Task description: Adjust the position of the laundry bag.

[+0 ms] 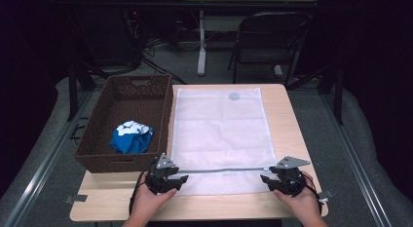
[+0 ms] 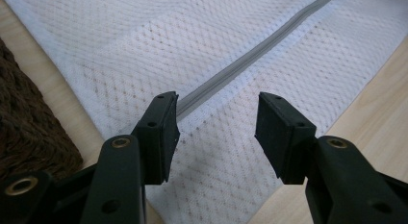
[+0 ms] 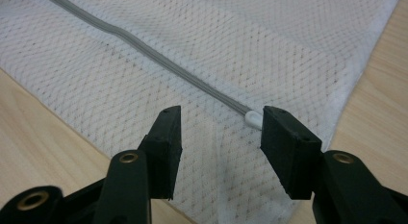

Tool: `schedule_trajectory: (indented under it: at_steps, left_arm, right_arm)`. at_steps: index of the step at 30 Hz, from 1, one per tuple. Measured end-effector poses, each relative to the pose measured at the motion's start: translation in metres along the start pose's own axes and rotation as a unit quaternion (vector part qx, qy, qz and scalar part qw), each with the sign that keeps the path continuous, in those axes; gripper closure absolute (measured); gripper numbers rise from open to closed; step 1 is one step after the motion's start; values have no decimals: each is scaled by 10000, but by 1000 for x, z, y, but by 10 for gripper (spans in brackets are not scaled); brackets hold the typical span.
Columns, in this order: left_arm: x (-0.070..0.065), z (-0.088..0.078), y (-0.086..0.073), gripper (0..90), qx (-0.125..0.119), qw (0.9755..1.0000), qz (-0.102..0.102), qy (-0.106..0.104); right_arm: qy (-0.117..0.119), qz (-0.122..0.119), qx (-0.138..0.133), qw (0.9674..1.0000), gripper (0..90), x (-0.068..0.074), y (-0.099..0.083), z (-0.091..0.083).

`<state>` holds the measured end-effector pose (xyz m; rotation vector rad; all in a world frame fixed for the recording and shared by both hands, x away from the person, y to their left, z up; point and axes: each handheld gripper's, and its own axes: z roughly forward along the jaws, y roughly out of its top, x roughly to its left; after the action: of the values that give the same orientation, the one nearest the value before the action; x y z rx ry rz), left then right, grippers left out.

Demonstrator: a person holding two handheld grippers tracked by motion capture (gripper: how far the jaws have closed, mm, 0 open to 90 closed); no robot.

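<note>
Left gripper (image 1: 176, 179) and right gripper (image 1: 267, 179): jaws spread wide, empty, poised over the near end of the white mesh bag (image 1: 220, 134), contact unclear. Bag lies flat on wooden table (image 1: 285, 120); grey zipper (image 1: 221, 170) spans between grippers, white pull (image 3: 253, 119) by right jaws. Wicker basket (image 1: 100, 134) far-left holds blue cloth (image 1: 131, 137).

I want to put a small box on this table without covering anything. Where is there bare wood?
Bare wood runs along the table's right edge beside the mesh bag, and across the near edge below the bag, though the left claw and right claw crowd it there. The basket with the blue cloth takes the left side.
</note>
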<state>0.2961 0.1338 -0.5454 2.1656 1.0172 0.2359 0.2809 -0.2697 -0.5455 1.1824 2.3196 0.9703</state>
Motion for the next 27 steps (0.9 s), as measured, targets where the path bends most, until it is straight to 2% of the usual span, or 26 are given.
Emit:
schedule_trajectory:
  at_steps: [18, 27]
  left_arm:
    - [-1, -10, 1, 490, -88, 10000, -7, 40]
    - [0, -26, 3, 480, -189, 9998, 10, 98]
  right_arm:
    - [-6, -25, -19, 10000, 485, 2, -1, -4]
    - [-46, -72, 5, 10000, 494, 6, 1, -5]
